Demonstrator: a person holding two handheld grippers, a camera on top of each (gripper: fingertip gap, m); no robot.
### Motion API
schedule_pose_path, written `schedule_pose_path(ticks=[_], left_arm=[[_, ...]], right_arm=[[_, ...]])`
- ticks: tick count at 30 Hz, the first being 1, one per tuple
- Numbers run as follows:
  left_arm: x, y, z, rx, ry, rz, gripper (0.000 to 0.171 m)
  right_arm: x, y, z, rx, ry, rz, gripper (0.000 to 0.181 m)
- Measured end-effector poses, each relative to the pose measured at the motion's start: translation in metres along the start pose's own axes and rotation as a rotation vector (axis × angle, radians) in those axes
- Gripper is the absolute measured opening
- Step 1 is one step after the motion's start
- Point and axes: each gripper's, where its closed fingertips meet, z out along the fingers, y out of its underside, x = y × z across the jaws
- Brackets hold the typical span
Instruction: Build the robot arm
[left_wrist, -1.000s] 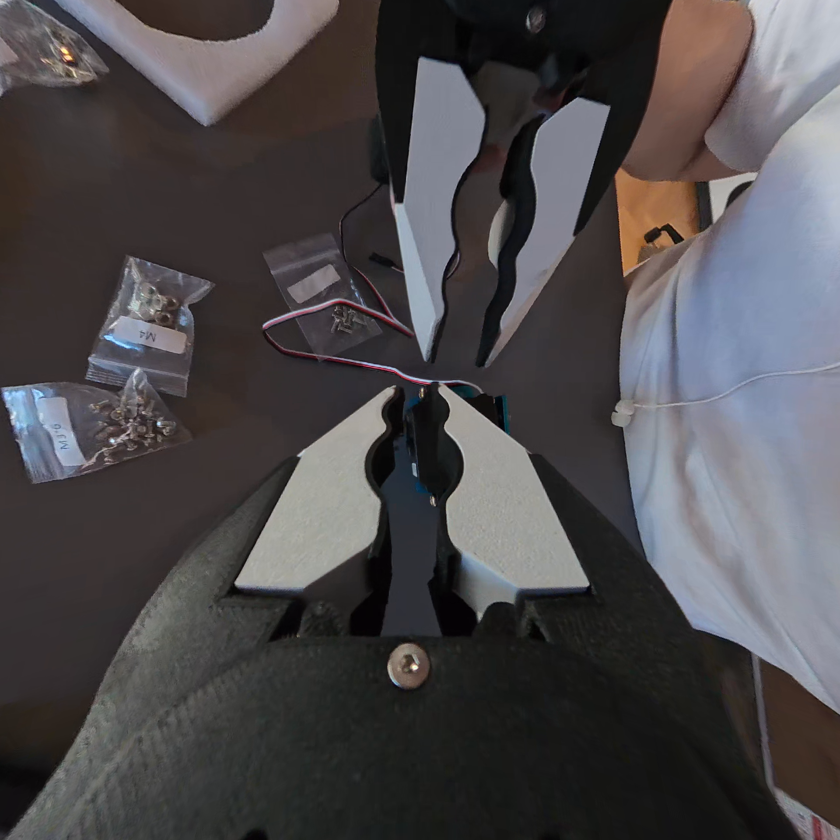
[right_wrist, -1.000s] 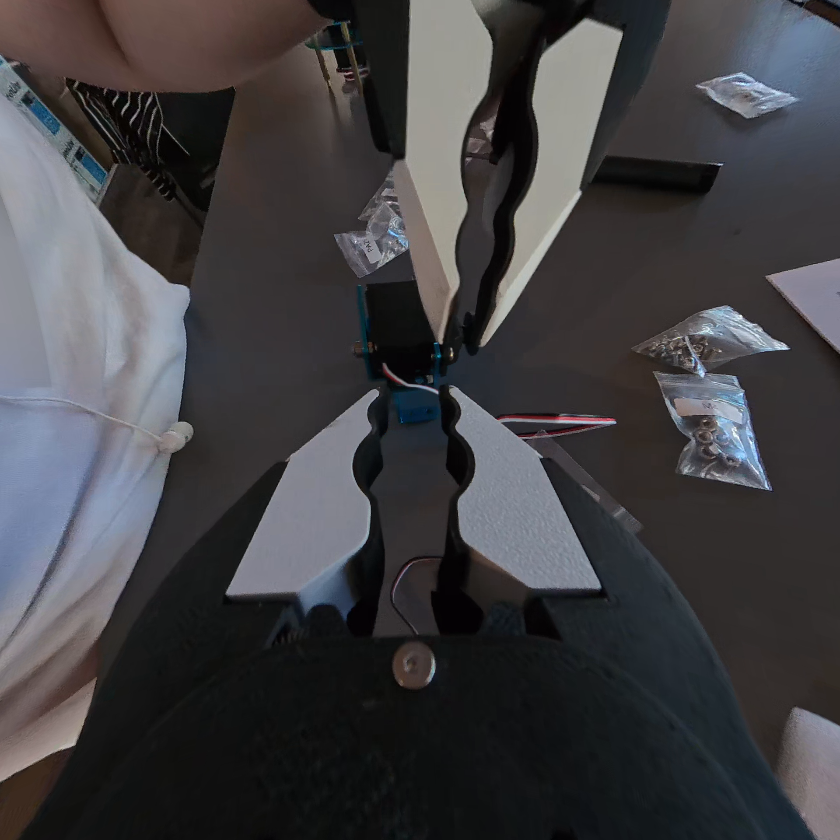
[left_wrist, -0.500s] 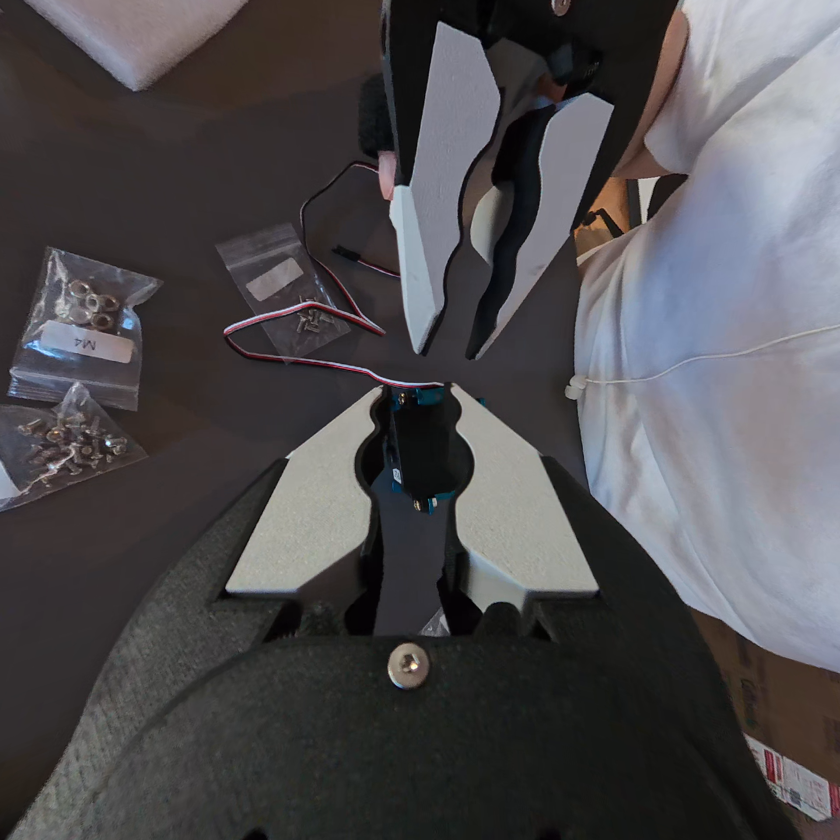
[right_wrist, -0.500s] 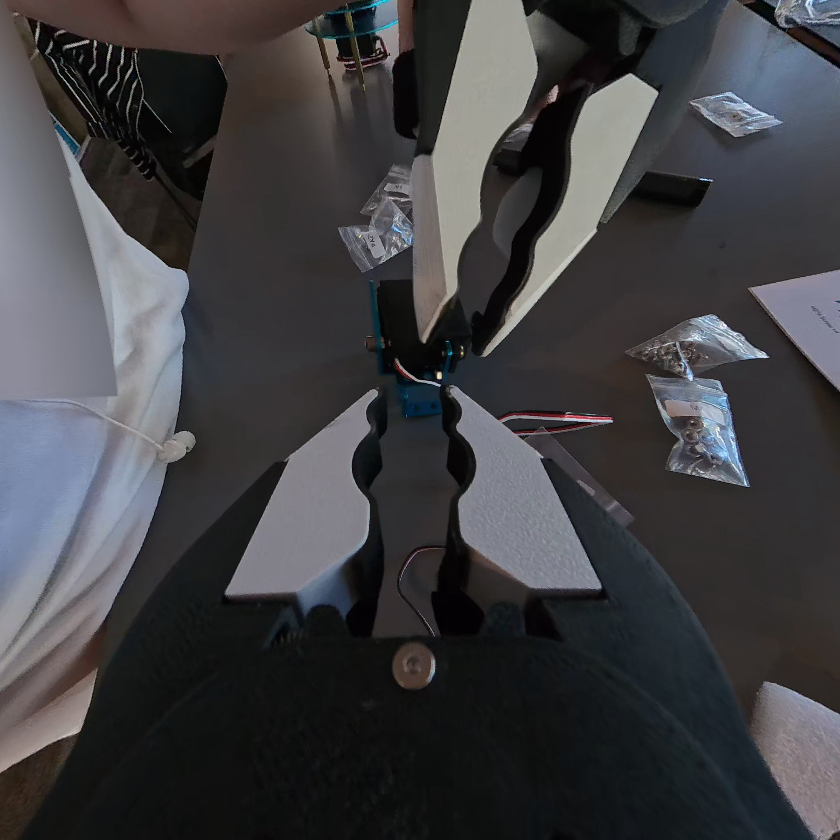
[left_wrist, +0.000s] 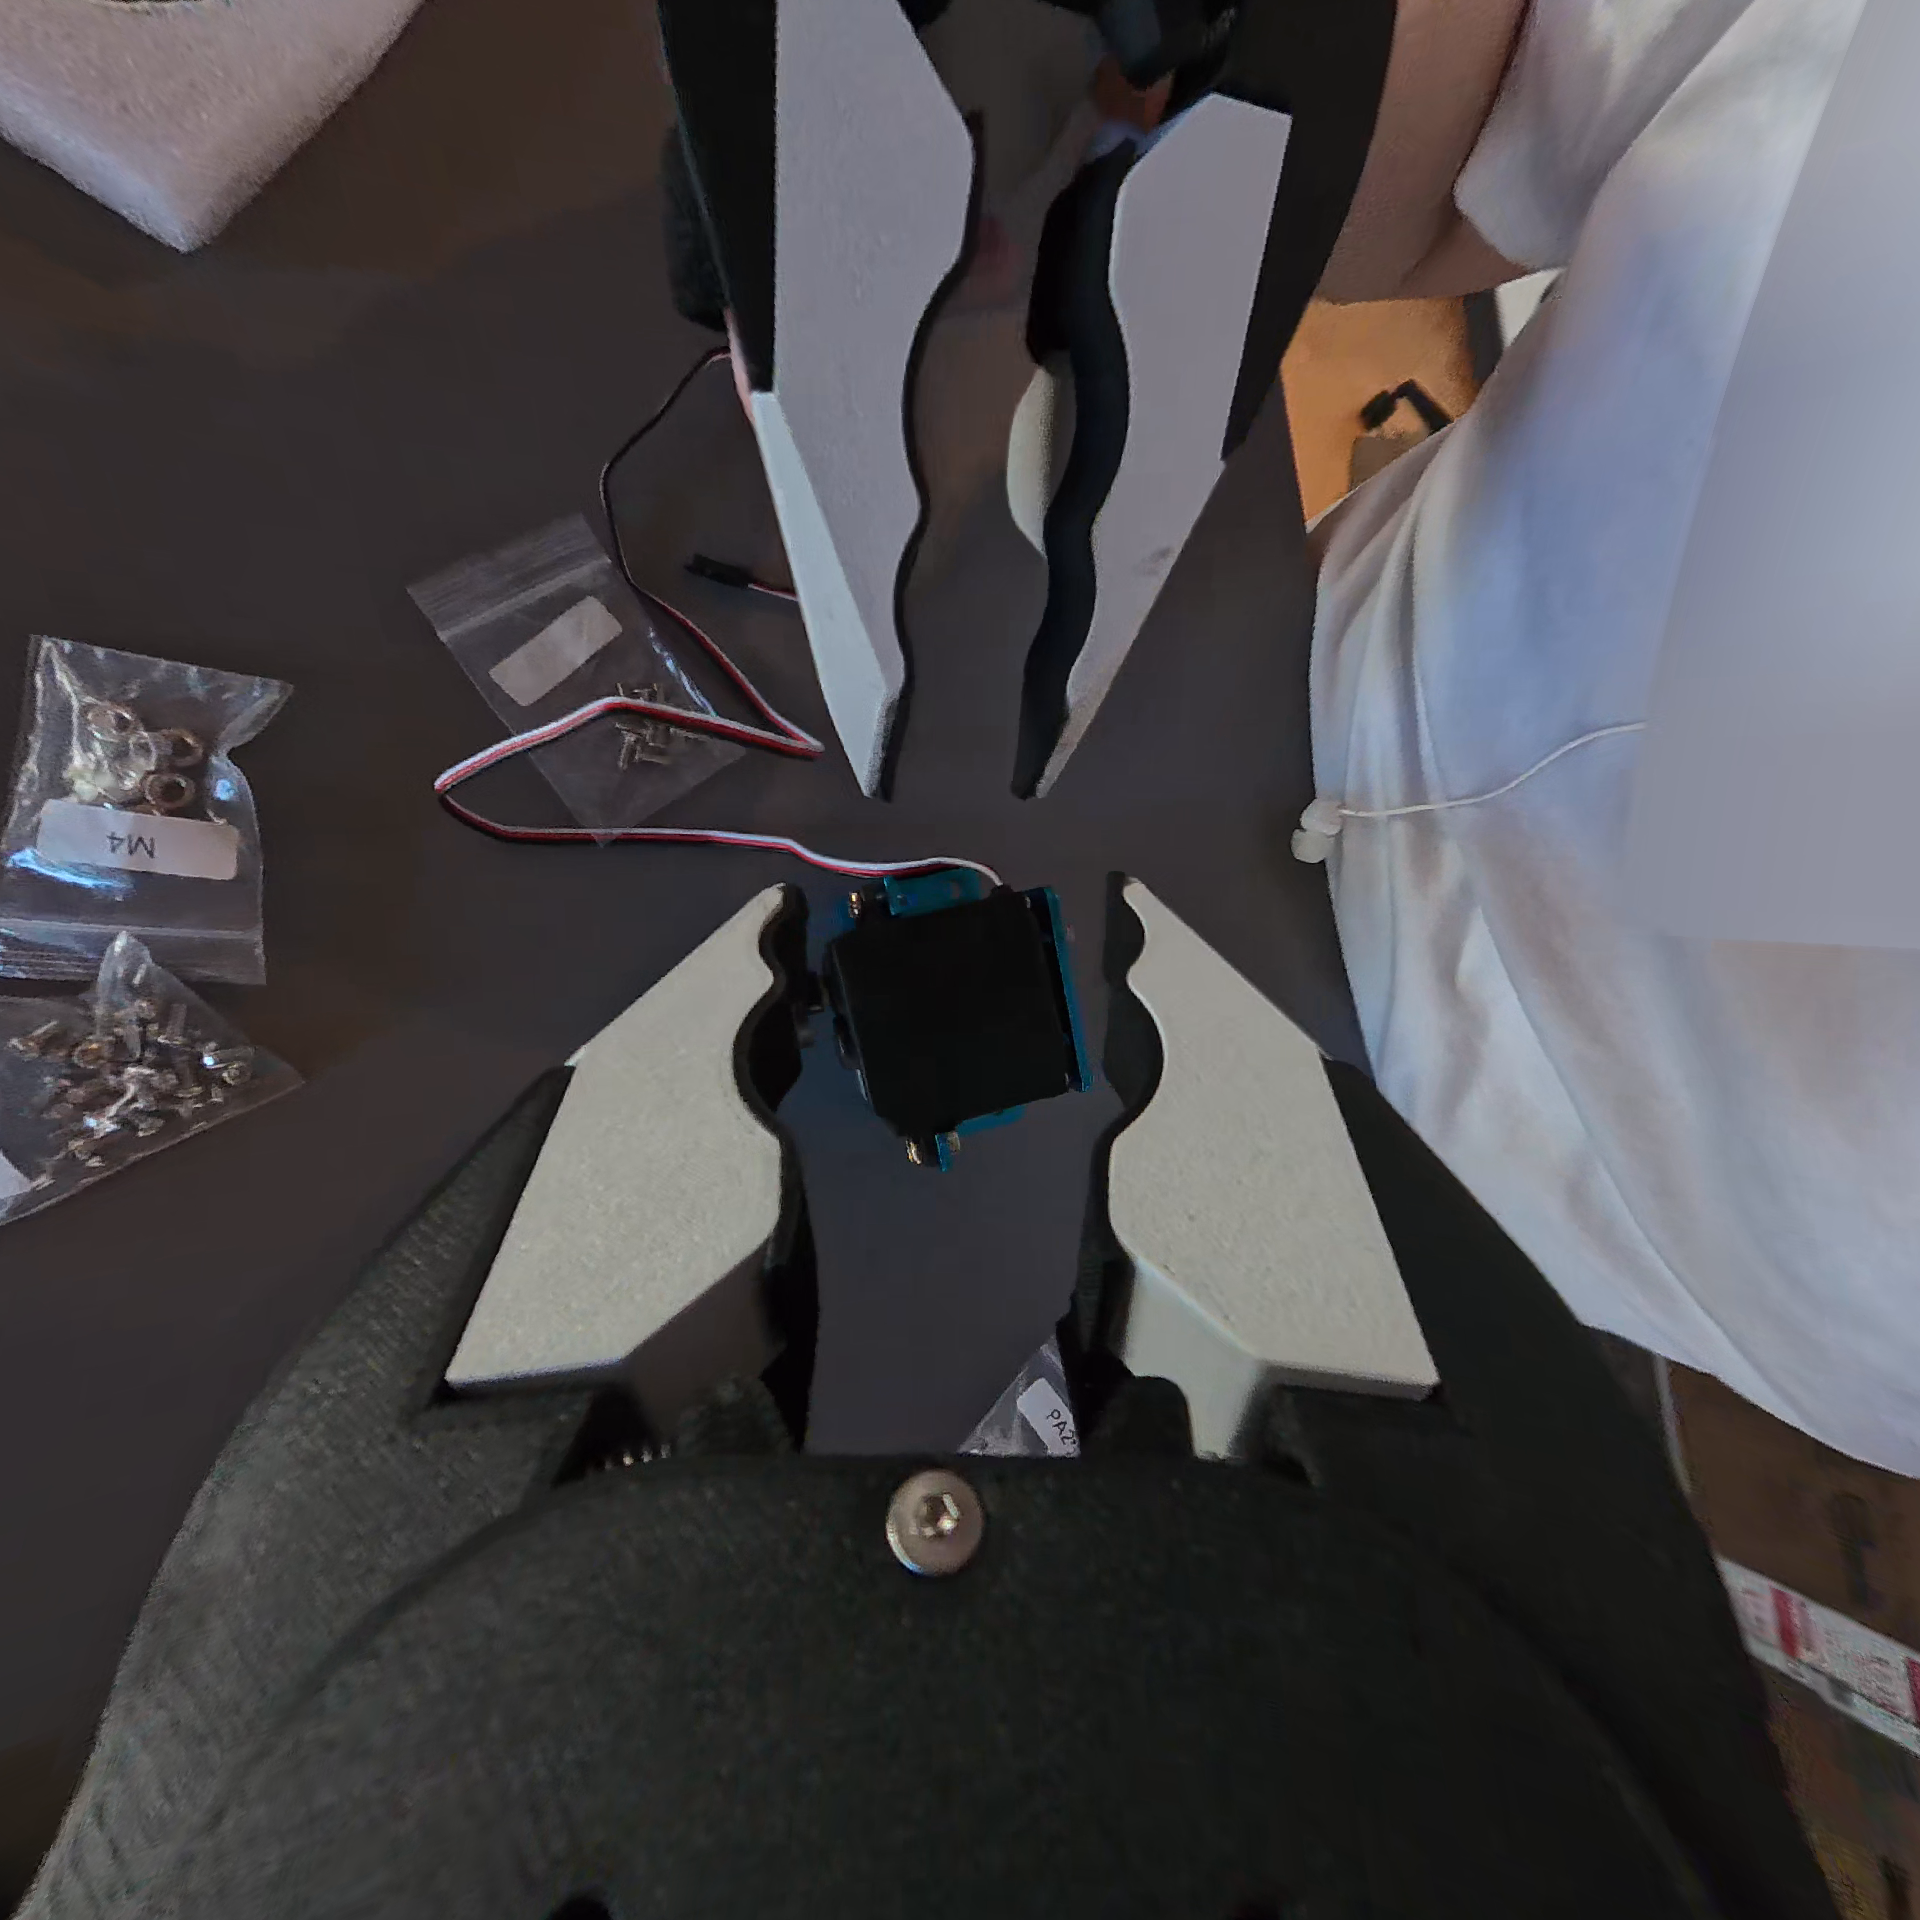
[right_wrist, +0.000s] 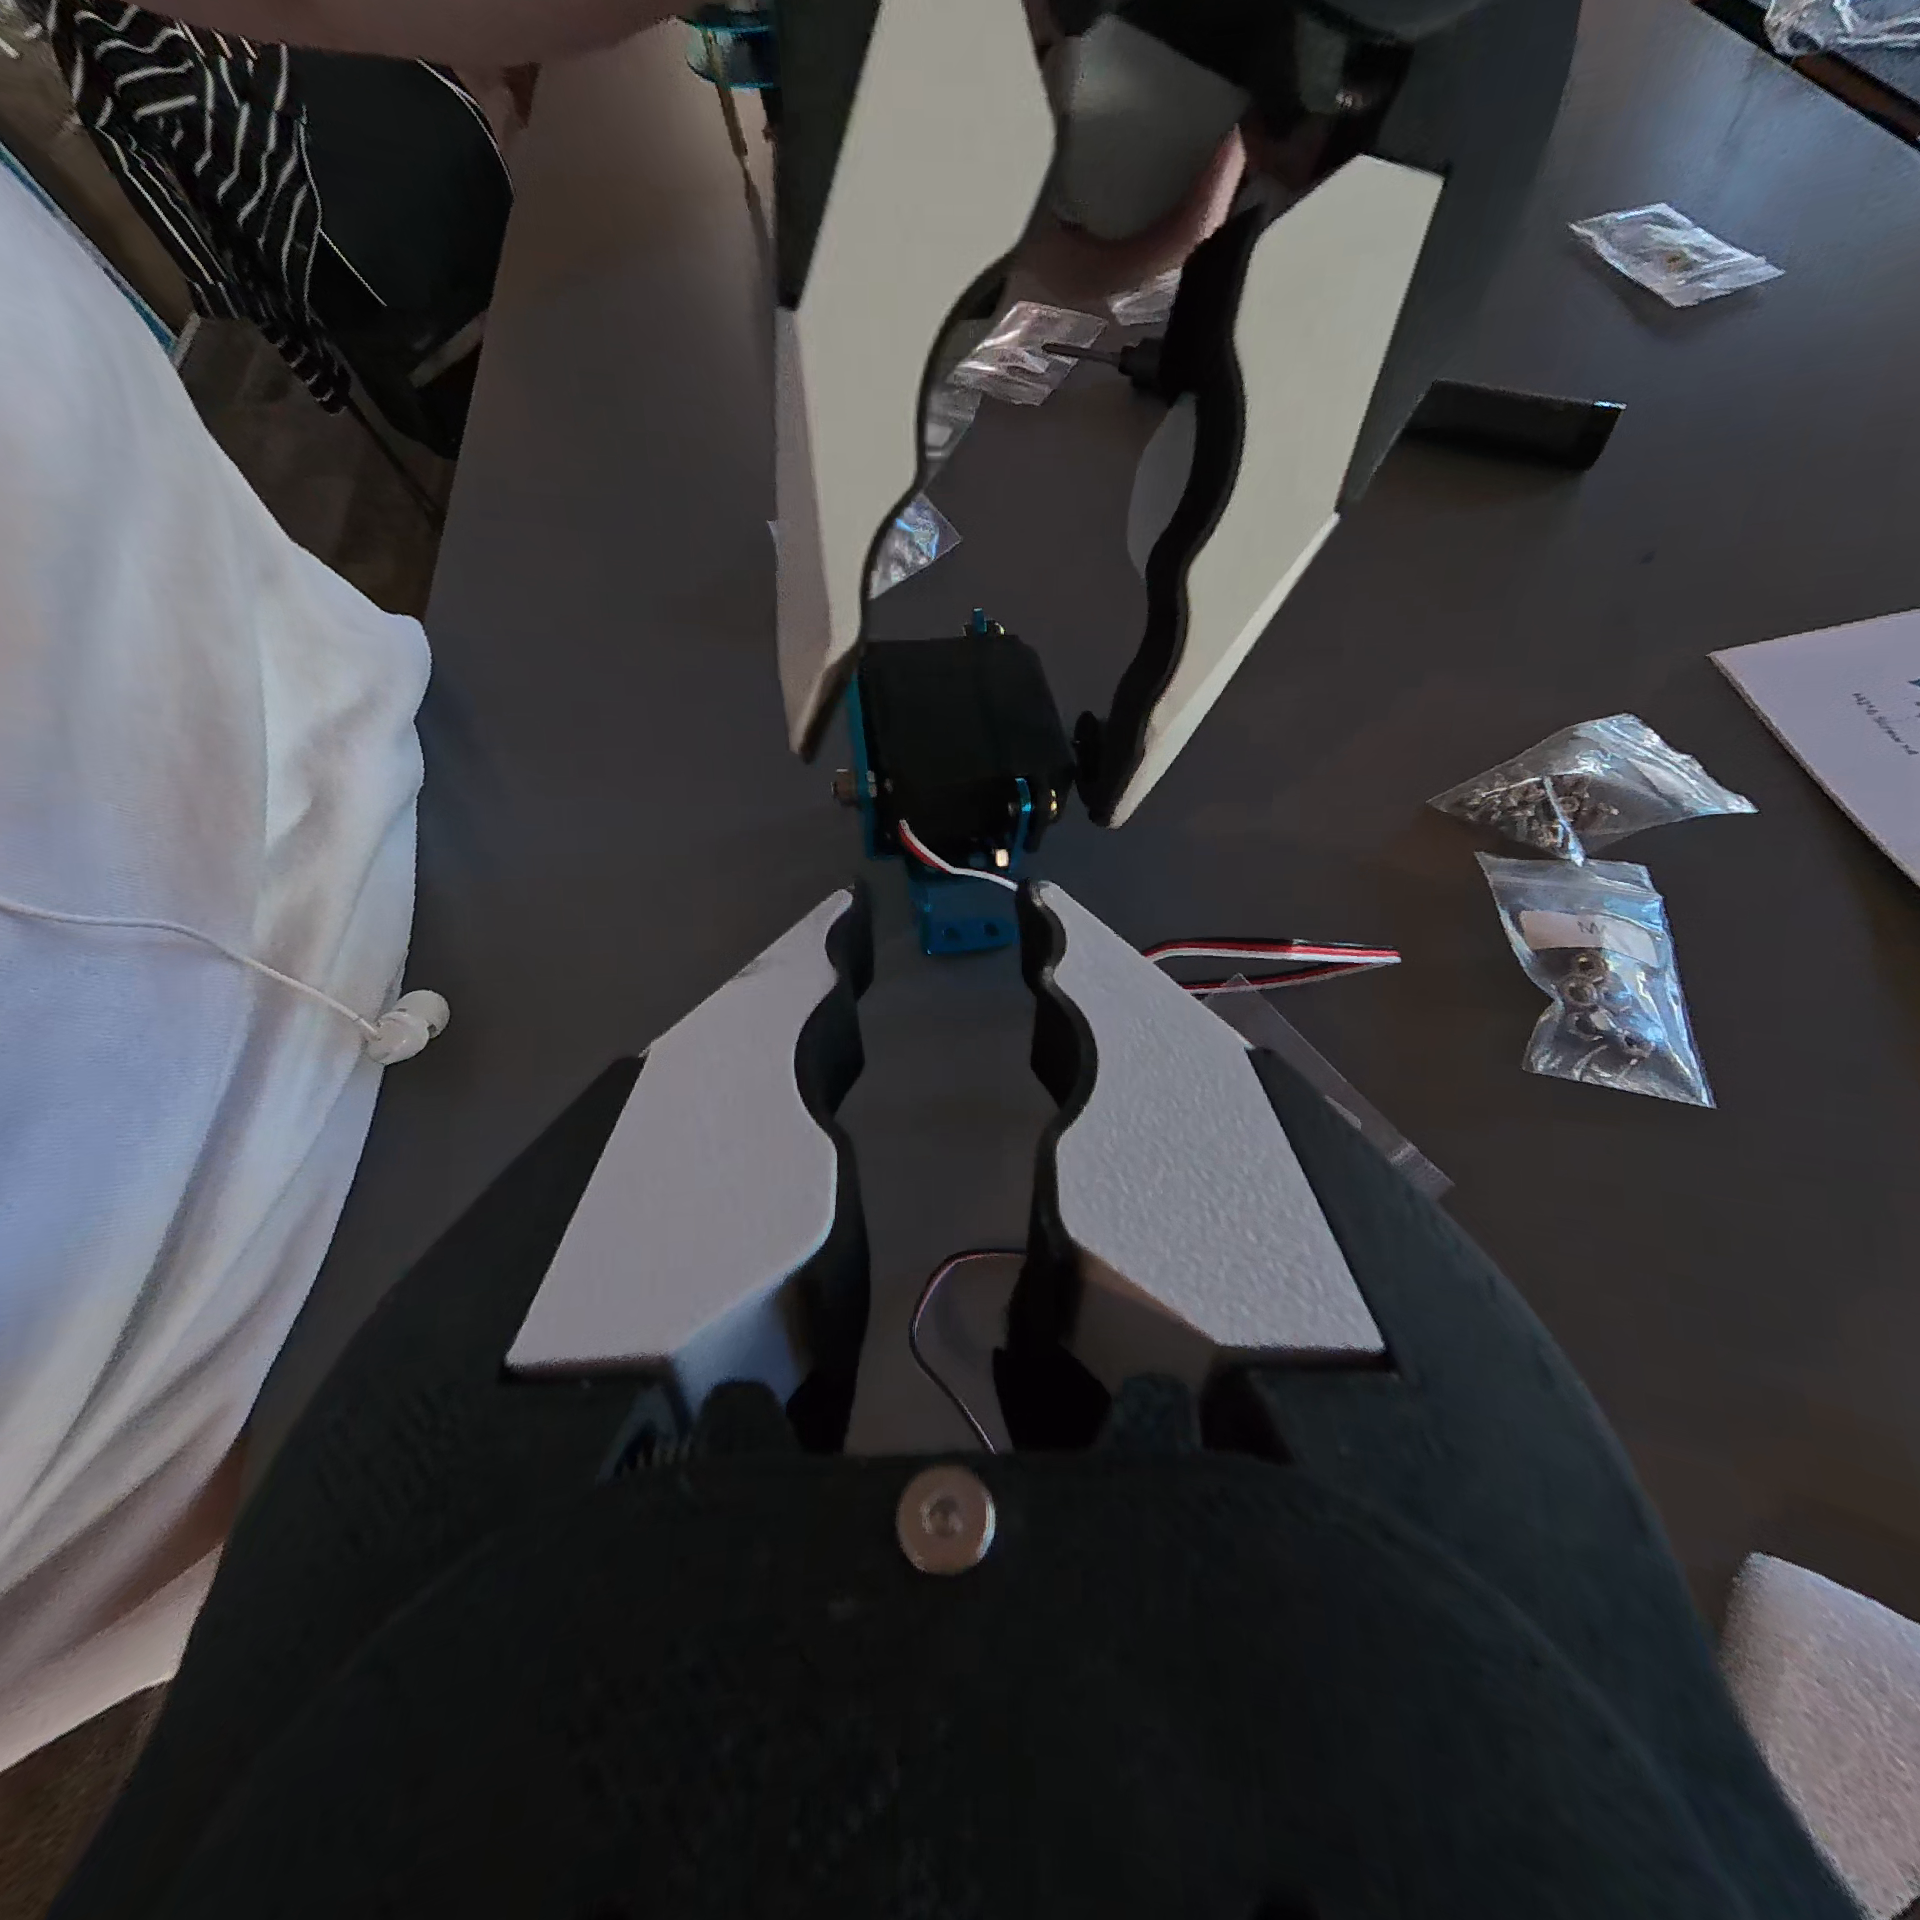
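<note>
A black servo in a blue metal bracket (left_wrist: 951, 1013) lies on the dark table (left_wrist: 312, 416). My left gripper (left_wrist: 956, 899) is open, with one finger on each side of the servo and a gap on both sides. My right gripper (right_wrist: 940, 896) is open by a narrow gap, and its tips stand at the blue bracket tab of the servo (right_wrist: 961, 727) without closing on it. In the left wrist view the right gripper (left_wrist: 954, 792) points at the servo from the far side. In the right wrist view the left gripper (right_wrist: 961, 779) straddles it. The servo's red, white and black cable (left_wrist: 675, 831) trails to the left.
Small clear bags of screws and nuts lie on the table (left_wrist: 592, 675) (left_wrist: 125, 790) (right_wrist: 1600, 987). White foam (left_wrist: 177, 114) lies at the far left, and a paper sheet (right_wrist: 1849, 717) and a black bar (right_wrist: 1507, 421) lie beyond. A person in a white shirt (left_wrist: 1610, 831) stands at the table edge. Less than 4 cm separates the two grippers' tips. My left tips are roughly 20 cm from the black bar (right_wrist: 1507, 421).
My left gripper was shut on the servo and has opened. The servo now lies flat on the table between its fingers. The right gripper stays at the servo's end, slightly wider.
</note>
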Motion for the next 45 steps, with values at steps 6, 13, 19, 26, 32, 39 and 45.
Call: schedule_pose_path(ticks=[6,13,19,26,32,39,45], left_arm=[[0.001,0.002,0.002,-0.022,-0.069,0.050,0.048],[-0.001,0.003,0.003,-0.030,-0.138,0.096,0.043],[0.000,0.004,0.004,-0.040,-0.194,0.141,0.042],[-0.001,0.004,0.005,-0.010,-0.218,0.122,0.042],[-0.001,0.003,0.005,0.021,-0.239,0.112,0.041],[0.000,0.003,0.005,0.030,-0.240,0.105,0.041],[0.000,0.004,0.004,0.025,-0.242,0.108,0.041]], right_arm=[[0.000,0.001,0.001,-0.006,0.000,0.001,0.028],[0.001,0.000,0.000,0.000,0.005,0.000,0.028],[0.001,0.003,0.003,-0.014,0.006,0.001,0.028],[0.011,0.001,0.003,0.014,0.031,0.038,0.025],[0.015,-0.004,0.007,0.066,-0.004,0.101,0.017],[0.016,-0.001,0.019,0.037,-0.032,0.122,0.014],[0.014,0.002,0.024,-0.015,-0.020,0.070,0.013]])
